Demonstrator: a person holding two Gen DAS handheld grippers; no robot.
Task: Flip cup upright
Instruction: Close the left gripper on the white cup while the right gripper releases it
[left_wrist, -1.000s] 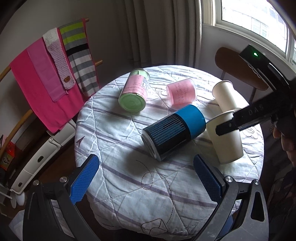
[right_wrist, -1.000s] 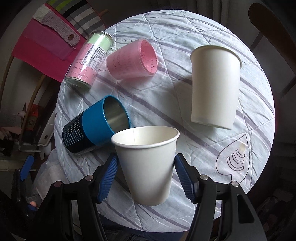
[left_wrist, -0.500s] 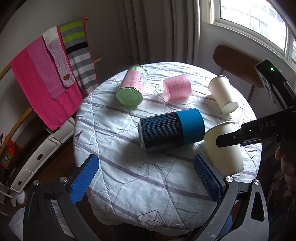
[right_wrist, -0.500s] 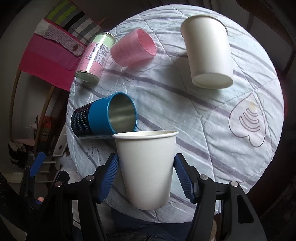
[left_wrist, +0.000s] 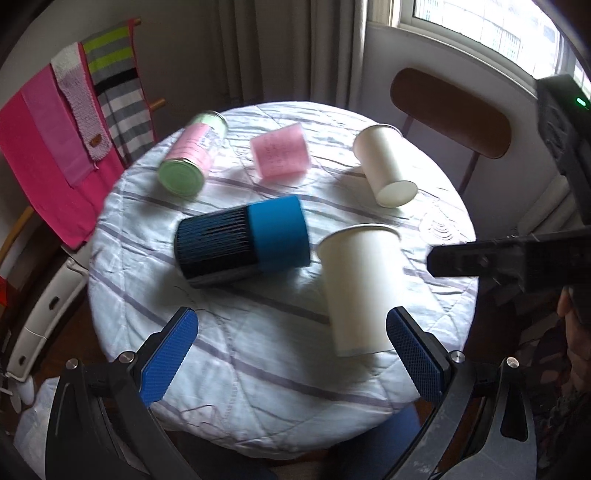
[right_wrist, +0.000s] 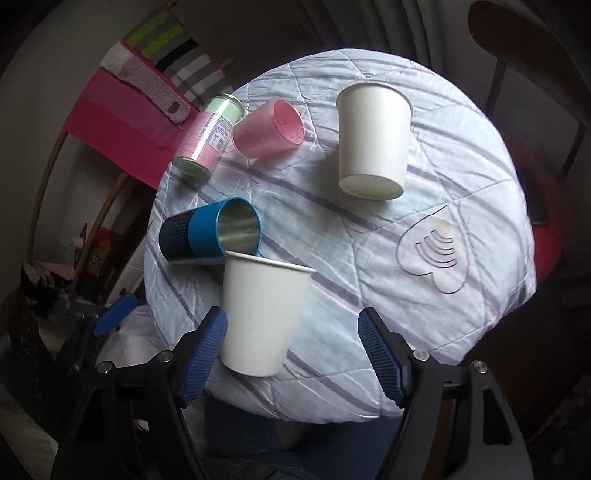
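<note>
The right tool (right_wrist: 291, 347) has spread wide, releasing the paper cup (right_wrist: 260, 314), now upright on the desk (right_wrist: 424, 314). Only the left view shows the left tool (left_wrist: 291, 354), open.

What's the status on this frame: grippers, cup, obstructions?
Left gripper open, empty. Right gripper open, paper cup upright between its fingers, no visible grip. Blue mug lies close behind it.
</note>
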